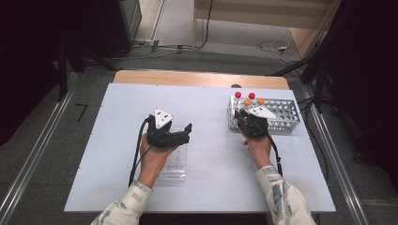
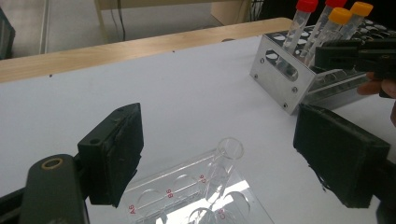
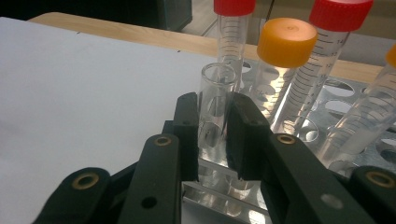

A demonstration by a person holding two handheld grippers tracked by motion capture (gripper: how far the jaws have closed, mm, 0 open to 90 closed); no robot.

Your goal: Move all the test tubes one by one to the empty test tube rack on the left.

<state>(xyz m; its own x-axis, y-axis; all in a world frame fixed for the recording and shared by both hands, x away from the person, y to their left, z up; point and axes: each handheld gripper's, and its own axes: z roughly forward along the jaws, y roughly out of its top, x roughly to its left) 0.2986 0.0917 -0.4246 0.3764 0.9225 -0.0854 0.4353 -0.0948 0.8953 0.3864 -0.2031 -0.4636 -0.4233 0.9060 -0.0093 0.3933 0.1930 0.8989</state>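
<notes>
One white table (image 1: pixel 206 112), grey floor (image 1: pixel 42 154)

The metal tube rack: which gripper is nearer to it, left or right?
Right. The right gripper is at the metal rack, its jaws closed on an uncapped glass tube there. The left gripper hangs over the clear plastic rack, well apart.

Place: a laboratory-style recording room
Labware: metal test-tube rack (image 1: pixel 282 116) with red- and orange-capped graduated tubes (image 3: pixel 325 70); clear lettered tube tray (image 2: pixel 187 191)
Surroundings: white table (image 1: pixel 117 140), floor rails (image 1: pixel 33 159), loose cables (image 1: pixel 272 46)
</notes>
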